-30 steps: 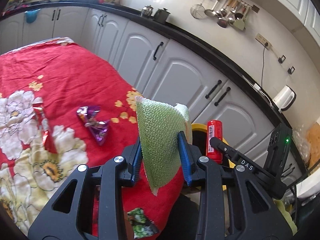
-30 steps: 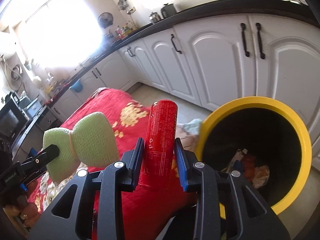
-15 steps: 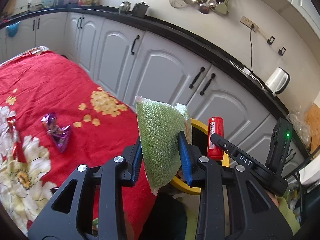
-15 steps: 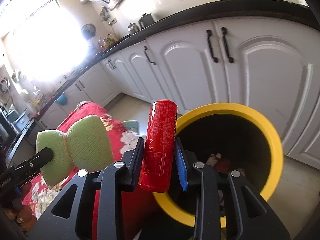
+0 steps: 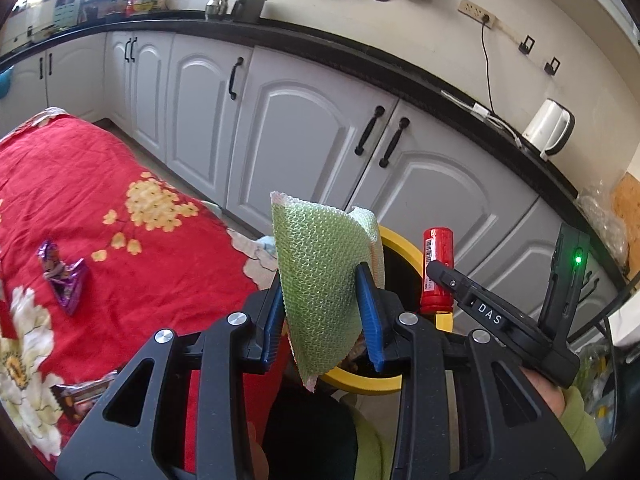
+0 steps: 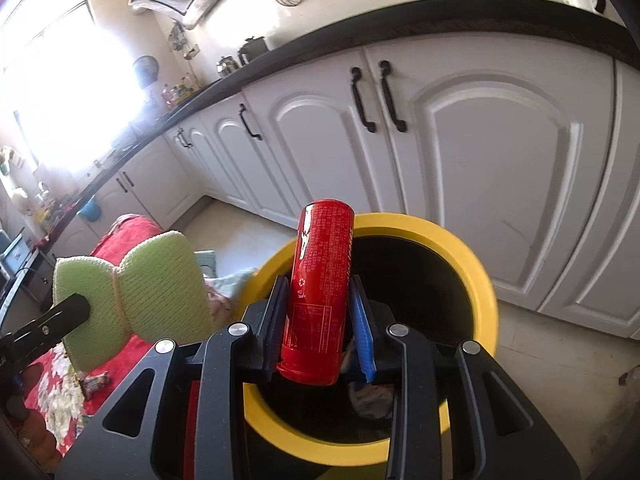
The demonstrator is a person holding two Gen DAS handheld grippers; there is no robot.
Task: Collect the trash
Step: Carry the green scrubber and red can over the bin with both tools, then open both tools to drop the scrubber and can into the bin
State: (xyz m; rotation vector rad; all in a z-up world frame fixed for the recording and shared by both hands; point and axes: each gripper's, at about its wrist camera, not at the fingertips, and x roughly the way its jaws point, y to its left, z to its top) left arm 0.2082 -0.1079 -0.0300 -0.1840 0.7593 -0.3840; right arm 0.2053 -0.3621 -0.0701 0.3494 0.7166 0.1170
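My left gripper [image 5: 322,312] is clamped on a green mesh sponge [image 5: 320,280], pinched at its middle so it bulges to both sides. My right gripper [image 6: 320,322] is closed on a red can [image 6: 320,292], held upright, its lower end hanging just over the mouth of the yellow bin [image 6: 476,280]. From the left wrist view the sponge sits at the near rim of the bin, between the bin and the red flowered cloth [image 5: 100,200] covering the surface.

I judge the task partly done. Some scraps already lie in the bottom of the bin, and two more pieces are in my grip at the bin, not yet dropped. Left to do: release the can and the sponge into the bin, then go for what remains on the cloth. That is a purple wrapper [image 5: 64,280] lying well apart from the bin, and a brownish wrapper [image 5: 80,394] near the lower left edge of the left wrist view.

The bin's inside is dark, so I cannot name what lies in it. My own gripper bodies hide the near edge of the cloth and part of the bin rim. The brownish wrapper is half cut off, and more trash may lie out of view
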